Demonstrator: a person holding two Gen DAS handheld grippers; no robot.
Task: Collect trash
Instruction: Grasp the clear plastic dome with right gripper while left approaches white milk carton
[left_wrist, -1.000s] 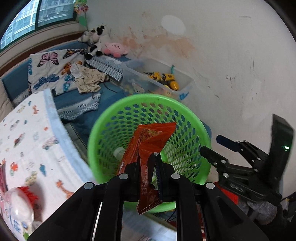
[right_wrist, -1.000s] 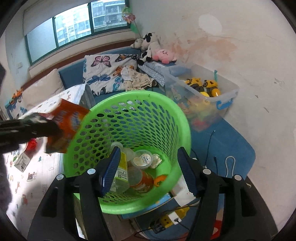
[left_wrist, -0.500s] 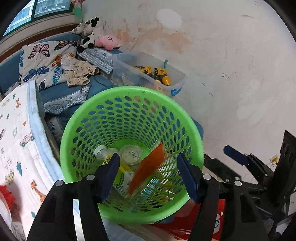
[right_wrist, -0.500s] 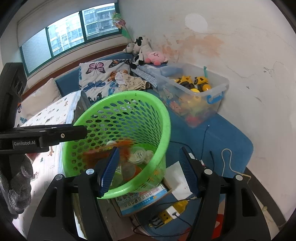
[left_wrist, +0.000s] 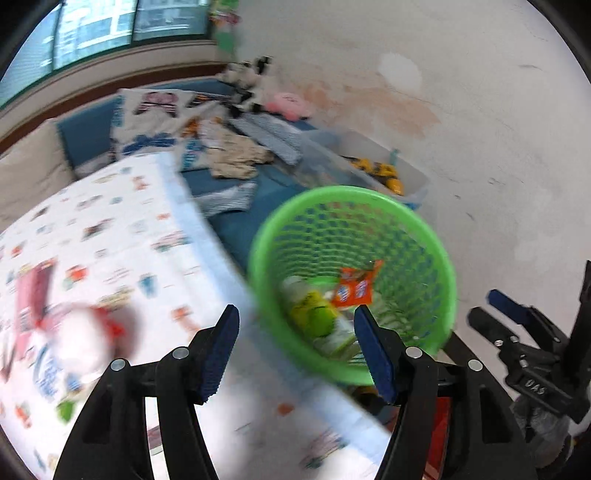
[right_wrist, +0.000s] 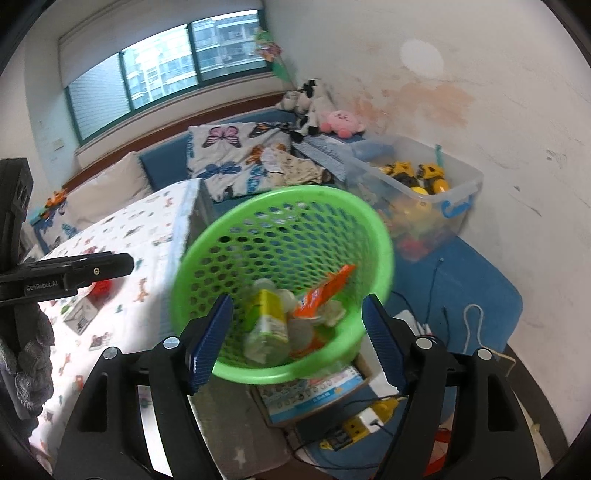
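Observation:
A green perforated basket stands beside the table and holds trash: an orange wrapper, a yellow-green bottle and small lids. My left gripper is open and empty, over the table edge left of the basket. My right gripper is open and empty, above the basket's near rim. On the table, blurred, lie a white and red piece of trash and a red strip. A small box and a red item show in the right wrist view.
The table has a white patterned cloth. A clear bin of toys stands against the wall. Blue mat, cables and a power strip lie on the floor. Cushions and plush toys are at the back.
My left gripper opened and the orange wrapper dropped into the basket. The left gripper then swung left over the table. The right gripper stayed open near the basket.

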